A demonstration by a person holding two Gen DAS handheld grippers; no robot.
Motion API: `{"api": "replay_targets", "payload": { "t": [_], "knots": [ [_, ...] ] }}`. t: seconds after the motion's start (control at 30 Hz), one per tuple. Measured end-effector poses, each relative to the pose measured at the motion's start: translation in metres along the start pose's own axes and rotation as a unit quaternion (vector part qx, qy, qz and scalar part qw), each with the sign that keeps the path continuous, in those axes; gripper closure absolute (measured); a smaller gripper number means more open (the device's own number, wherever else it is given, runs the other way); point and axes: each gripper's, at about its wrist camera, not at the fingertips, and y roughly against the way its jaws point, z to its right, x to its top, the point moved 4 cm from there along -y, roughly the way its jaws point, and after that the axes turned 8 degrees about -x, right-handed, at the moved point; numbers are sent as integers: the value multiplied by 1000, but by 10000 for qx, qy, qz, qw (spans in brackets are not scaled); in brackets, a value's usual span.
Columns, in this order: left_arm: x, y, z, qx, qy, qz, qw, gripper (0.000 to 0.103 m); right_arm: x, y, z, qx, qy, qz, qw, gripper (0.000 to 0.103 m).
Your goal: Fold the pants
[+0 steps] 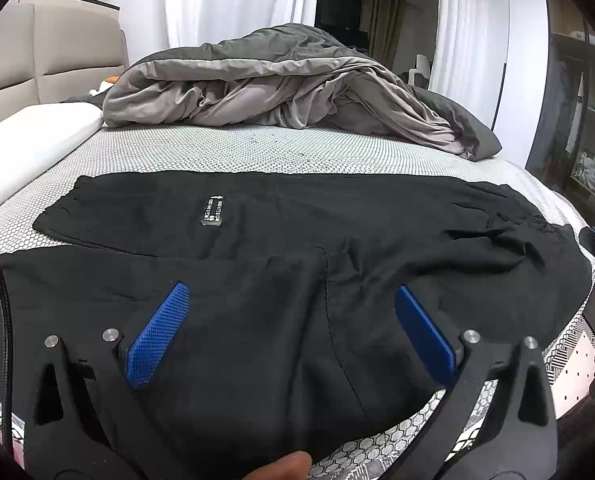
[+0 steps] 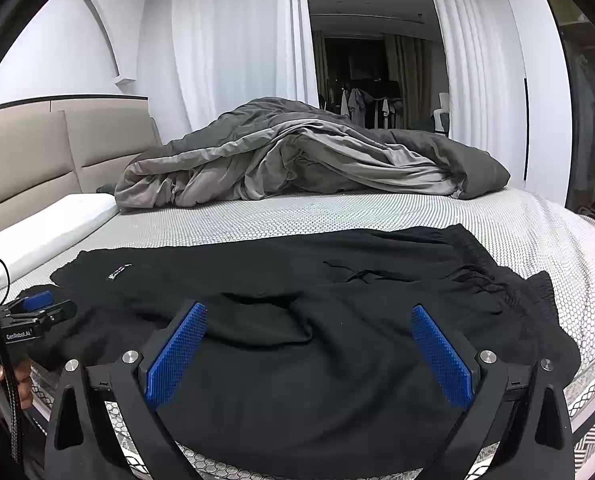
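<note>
Black pants (image 1: 281,240) are laid out flat across the near part of the bed (image 1: 217,148), long axis running left to right, crosswise to both grippers. The gathered waistband (image 2: 509,292) with its drawstring is seen at the right end; the leg ends (image 1: 69,204) lie at the left, the far leg carrying a small label (image 1: 212,211). The two legs are seen side by side, one farther, one nearer, with the near edge hanging towards the bed's front edge.

The left gripper (image 1: 293,332) is held over the near leg section, jaws wide apart, nothing between the blue pads (image 1: 157,336). The right gripper (image 2: 309,356) is held over the crotch and seat area, jaws likewise spread wide, nothing clamped. Contact with the cloth cannot be told for either one.

Judged step: the start of a fold, nothing yet picked up. The waistband is nearer to the right gripper, the leg ends nearer to the left. Since the garment lies sideways to both tools, a lengthwise fold would likely be made by taking the near edge at two places and carrying it away over the far leg. Loose wrinkles near the waistband may bunch.

A grey duvet (image 2: 297,160) is heaped well apart, at the far side of the bed.
</note>
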Motion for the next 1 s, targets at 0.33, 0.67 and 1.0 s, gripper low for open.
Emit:
{"api": "replay_targets", "payload": {
  "t": [0.33,0.67,1.0],
  "knots": [
    [0,0,-1,6,-4,1,10000,1,-1,0,-3,-28,56,2,10000,0],
    [-1,0,0,10,-5,2,10000,1,-2,-2,3,-26,-49,-99,9999,0],
    [0,-1,-1,2,-21,16,10000,1,-2,-5,4,-51,-38,-83,9999,0]
  ]
}}
